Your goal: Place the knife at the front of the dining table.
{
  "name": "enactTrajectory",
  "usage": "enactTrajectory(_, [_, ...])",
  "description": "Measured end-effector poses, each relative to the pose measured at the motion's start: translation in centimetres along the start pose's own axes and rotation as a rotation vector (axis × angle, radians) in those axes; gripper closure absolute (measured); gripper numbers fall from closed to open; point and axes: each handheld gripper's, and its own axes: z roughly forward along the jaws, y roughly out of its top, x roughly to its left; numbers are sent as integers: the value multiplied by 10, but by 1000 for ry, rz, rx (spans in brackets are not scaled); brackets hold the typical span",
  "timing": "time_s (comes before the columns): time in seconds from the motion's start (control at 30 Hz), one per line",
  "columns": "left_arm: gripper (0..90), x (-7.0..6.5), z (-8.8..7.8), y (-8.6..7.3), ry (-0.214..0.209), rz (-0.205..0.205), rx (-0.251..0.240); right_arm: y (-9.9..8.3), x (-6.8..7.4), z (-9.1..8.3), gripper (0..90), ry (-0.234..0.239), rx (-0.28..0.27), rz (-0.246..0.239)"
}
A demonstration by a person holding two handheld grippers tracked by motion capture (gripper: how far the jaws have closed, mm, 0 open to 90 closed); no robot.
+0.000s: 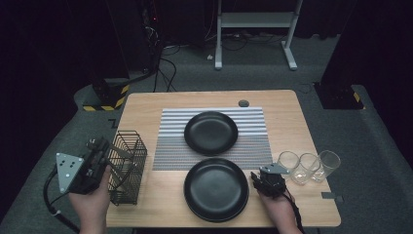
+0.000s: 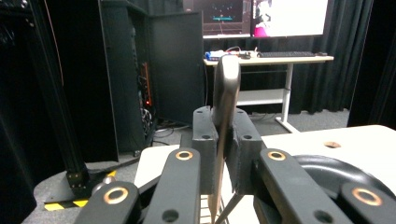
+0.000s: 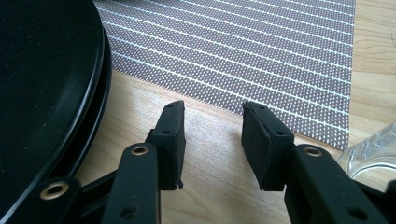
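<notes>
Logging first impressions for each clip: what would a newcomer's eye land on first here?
Two black plates: the far plate on the striped mat, the near plate at the table's front edge. Left of them, the left tongs clamp a flat metal utensil handle over the wire basket. Three glasses stand at right.

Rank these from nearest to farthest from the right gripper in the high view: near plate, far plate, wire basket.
From the right gripper:
1. Near plate, just beside it, toward the table's middle.
2. Far plate, farther back on the striped mat.
3. Wire basket, across at the table's left edge.

2 black hand-held grippers point(image 1: 97, 163) point(image 1: 265, 183), brass-ringed screws, grey 3-cornered plates, trailing black cables
</notes>
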Motion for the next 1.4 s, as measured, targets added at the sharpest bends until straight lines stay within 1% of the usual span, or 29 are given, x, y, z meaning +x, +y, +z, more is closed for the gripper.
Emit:
enactTrajectory(0.07, [828, 0, 0, 1, -2, -7, -9, 0, 0, 0, 593, 0, 0, 0])
enactTrajectory(0.33, [828, 0, -4, 7, 0, -4, -33, 0, 0, 0, 592, -1, 0, -1])
enactTrajectory(0.4, [828, -1, -5, 9, -2, -3, -38, 0, 0, -1, 605, 9, -3, -4])
enactTrajectory(0.5, [828, -1, -7, 11, -3, 0, -46, -1, -1, -3, 632, 19, -26, -6])
enactTrajectory(0.53, [828, -2, -7, 11, -4, -3, -48, -1, -2, -4, 638, 24, -33, -2])
enactTrajectory(0.6, [828, -2, -8, 13, -4, 3, -50, 0, -4, -6, 650, 30, -50, 3])
enactTrajectory(0.67, [828, -3, -8, 15, -6, 6, -53, 1, -5, -9, 652, 19, -69, 5])
enactTrajectory(0.73, [828, -4, -9, 17, -6, 9, -58, 2, -7, -12, 653, 19, -90, 7])
enactTrajectory(0.8, [828, -5, -9, 18, -9, 10, -64, 2, -9, -11, 652, 16, -100, 5])
enactTrajectory(0.83, [828, -5, -9, 19, -11, 8, -67, 1, -9, -10, 652, 16, -100, -2])
enactTrajectory(0.93, [828, -6, -9, 20, -17, -2, -68, -1, -9, -6, 647, 22, -81, 0])
enactTrajectory(1.03, [828, -5, -9, 20, -18, -5, -69, -1, -10, -5, 642, 22, -84, 1])
enactTrajectory(1.1, [828, -5, -9, 21, -20, -13, -70, -1, -10, -5, 638, 22, -74, 3])
enactTrajectory(1.2, [828, -6, -9, 21, -25, -17, -74, -1, -8, -4, 637, 20, -67, -9])
enactTrajectory(1.3, [828, -7, -10, 22, -28, -11, -75, -1, -8, -3, 635, 17, -65, -13])
enactTrajectory(1.4, [828, -9, -10, 23, -31, -15, -79, -1, -8, -3, 632, 16, -61, -6])
